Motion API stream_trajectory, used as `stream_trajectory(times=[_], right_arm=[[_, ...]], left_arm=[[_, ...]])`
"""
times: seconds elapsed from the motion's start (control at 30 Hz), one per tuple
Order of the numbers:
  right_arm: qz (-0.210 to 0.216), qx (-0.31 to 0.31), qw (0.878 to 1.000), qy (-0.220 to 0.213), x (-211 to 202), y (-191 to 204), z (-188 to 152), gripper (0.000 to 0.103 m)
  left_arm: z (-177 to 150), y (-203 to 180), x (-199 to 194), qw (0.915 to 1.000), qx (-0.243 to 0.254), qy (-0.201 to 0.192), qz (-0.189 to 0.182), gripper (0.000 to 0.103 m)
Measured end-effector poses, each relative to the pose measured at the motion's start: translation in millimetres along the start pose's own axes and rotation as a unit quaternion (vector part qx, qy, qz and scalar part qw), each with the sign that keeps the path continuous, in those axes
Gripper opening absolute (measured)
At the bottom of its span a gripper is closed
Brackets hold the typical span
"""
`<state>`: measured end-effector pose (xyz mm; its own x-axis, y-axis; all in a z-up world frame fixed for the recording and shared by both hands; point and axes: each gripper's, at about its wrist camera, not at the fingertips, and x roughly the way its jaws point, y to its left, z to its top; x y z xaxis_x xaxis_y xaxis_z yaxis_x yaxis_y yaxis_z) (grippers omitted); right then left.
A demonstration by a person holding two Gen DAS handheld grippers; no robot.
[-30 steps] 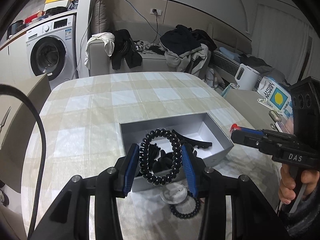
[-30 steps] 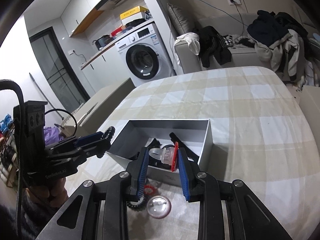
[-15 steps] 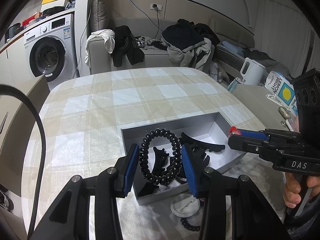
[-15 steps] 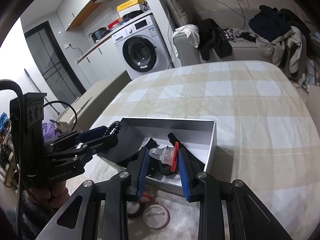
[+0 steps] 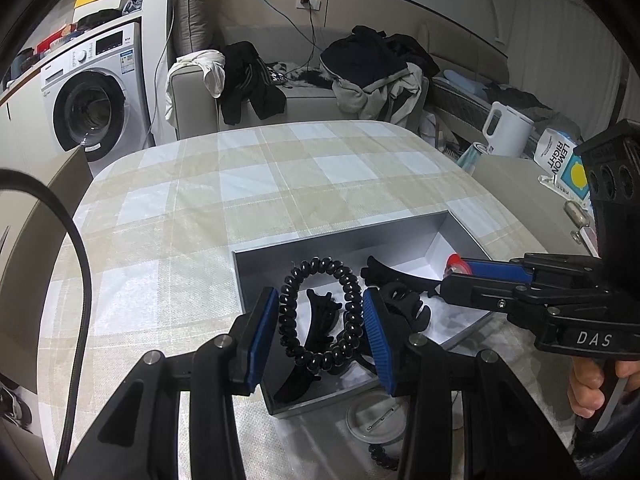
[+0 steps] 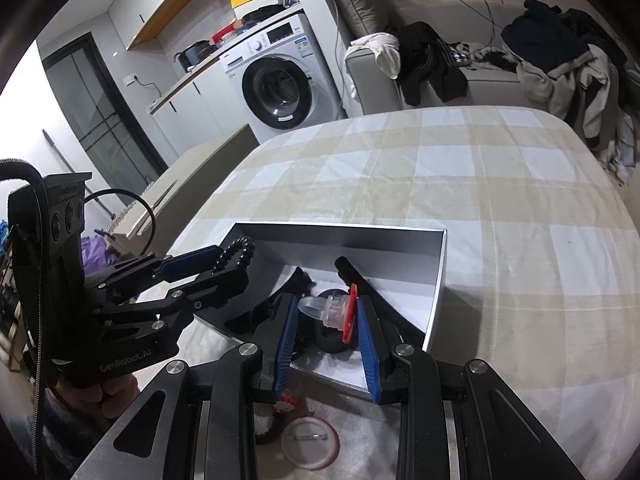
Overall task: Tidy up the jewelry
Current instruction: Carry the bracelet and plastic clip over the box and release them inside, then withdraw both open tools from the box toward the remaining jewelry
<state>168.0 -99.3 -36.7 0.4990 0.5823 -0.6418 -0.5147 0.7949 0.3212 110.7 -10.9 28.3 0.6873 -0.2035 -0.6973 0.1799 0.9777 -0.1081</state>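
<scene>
Above the grey box, my left claw grips a black coil hair tie; my right claw pinches a clear-and-red clip.

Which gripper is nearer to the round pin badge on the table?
Neither clearly. The pin badge lies on the table just outside the box's near wall. The left gripper and the right gripper both hover over the box, each holding something.

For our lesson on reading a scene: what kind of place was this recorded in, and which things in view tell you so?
Most likely a small lived-in flat, laundry and living area in one room. A front-loading washing machine stands under a counter, a sofa is heaped with clothes, and a white kettle sits beside the checked-cloth table.
</scene>
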Motion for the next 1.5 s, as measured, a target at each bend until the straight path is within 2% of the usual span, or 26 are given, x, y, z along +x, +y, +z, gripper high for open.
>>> stream_trajectory(times=[0.47, 0.6, 0.67, 0.73, 0.87, 0.9, 1.03, 1.1, 1.2, 1.23, 1.27, 1.33, 1.5], right_arm=[[0.001, -0.003, 1.000, 0.006, 7.9, 0.2, 1.7, 0.029], [0.000, 0.003, 1.000, -0.011, -0.5, -0.1, 0.8, 0.030], [0.003, 0.005, 1.000, -0.021, -8.0, 0.0, 0.5, 0.033], [-0.001, 0.005, 1.000, -0.029, -14.7, 0.1, 0.3, 0.043], [-0.005, 0.006, 0.999, -0.038, -24.4, -1.8, -1.1, 0.053], [-0.007, 0.007, 0.999, -0.040, -26.8, -2.6, -1.8, 0.058], [-0.021, 0.011, 0.999, -0.047, -35.1, -6.7, -6.0, 0.081], [-0.027, 0.016, 0.998, -0.050, -40.4, -9.7, -9.4, 0.087], [-0.033, 0.022, 0.998, -0.057, -48.8, -13.2, -15.6, 0.097], [-0.033, 0.024, 0.997, -0.058, -50.3, -14.1, -17.3, 0.099], [-0.034, 0.025, 0.997, -0.059, -52.7, -15.1, -19.8, 0.101], [-0.037, 0.026, 0.997, -0.063, -56.8, -16.5, -24.5, 0.103], [-0.041, 0.023, 0.997, -0.056, -55.8, -16.3, -35.3, 0.103]], left_arm=[[-1.4, -5.1, 6.9, 0.9998, 0.016, 0.011, 0.006, 0.037], [-1.7, -6.8, 7.7, 0.9997, 0.017, 0.014, 0.005, 0.037], [-2.0, -6.3, 8.3, 0.9997, 0.013, 0.018, 0.001, 0.038], [-2.9, -5.6, 7.9, 0.9997, 0.009, 0.022, -0.003, 0.040], [-5.3, -7.0, 2.8, 0.9997, 0.007, 0.016, -0.019, 0.044], [-6.1, -7.3, 0.9, 0.9996, 0.005, 0.013, -0.026, 0.045], [-9.7, -8.2, -7.2, 0.9993, -0.004, 0.007, -0.036, 0.064], [-10.9, -7.8, -10.6, 0.9992, -0.008, 0.005, -0.039, 0.066], [-13.0, -8.2, -17.3, 0.9991, -0.011, -0.001, -0.042, 0.080], [-14.0, -8.9, -20.5, 0.9991, -0.011, -0.005, -0.041, 0.089], [-14.9, -9.2, -23.2, 0.9993, -0.011, -0.009, -0.035, 0.091], [-16.6, -10.0, -29.0, 0.9996, -0.010, -0.017, -0.022, 0.101], [-25.3, -9.3, -41.3, 0.9993, -0.014, -0.028, -0.019, 0.102]])
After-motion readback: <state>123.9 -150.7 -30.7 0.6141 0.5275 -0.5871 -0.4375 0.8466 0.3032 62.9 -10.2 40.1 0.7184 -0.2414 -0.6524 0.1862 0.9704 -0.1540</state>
